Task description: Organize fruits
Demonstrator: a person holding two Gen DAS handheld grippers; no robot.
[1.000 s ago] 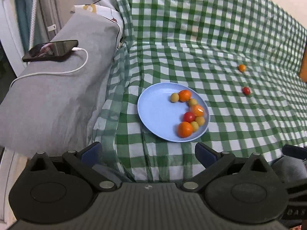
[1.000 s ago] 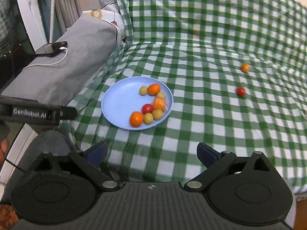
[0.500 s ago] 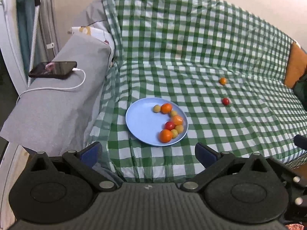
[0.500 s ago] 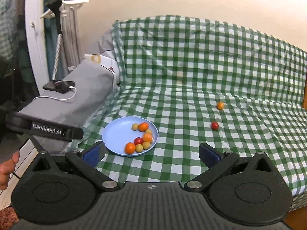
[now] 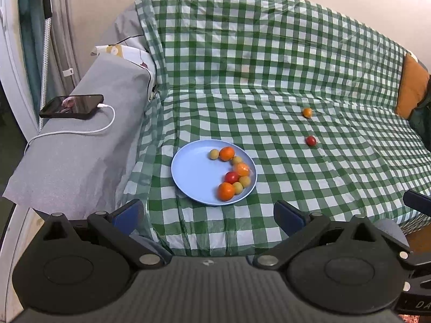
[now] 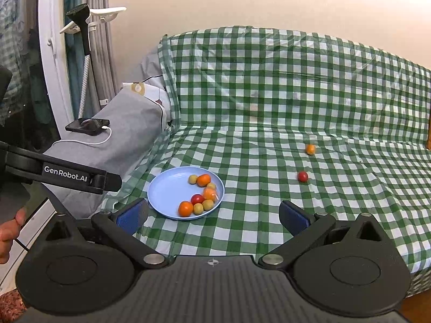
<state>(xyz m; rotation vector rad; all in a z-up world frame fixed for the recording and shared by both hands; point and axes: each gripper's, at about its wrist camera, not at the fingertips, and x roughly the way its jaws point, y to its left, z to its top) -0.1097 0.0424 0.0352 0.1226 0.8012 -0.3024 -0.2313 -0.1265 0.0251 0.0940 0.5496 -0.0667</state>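
On the sofa under its green checked cover [image 6: 269, 123], the blue plate [image 6: 167, 191] near the front edge already holds most of the small fruits [image 6: 200, 195]. An orange one [image 6: 310, 149] and a red one [image 6: 302, 176] lie loose on the seat, well apart from it, yet to be gathered. Both the left hand-held gripper [image 5: 207, 215] and the right hand-held gripper [image 6: 212, 216] hang back with jaws spread, grasping nothing.

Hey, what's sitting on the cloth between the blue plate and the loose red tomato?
Nothing: only bare green checked cloth lies between the blue plate and the red tomato. Both wrist views show it; the loose orange fruit sits farther back.
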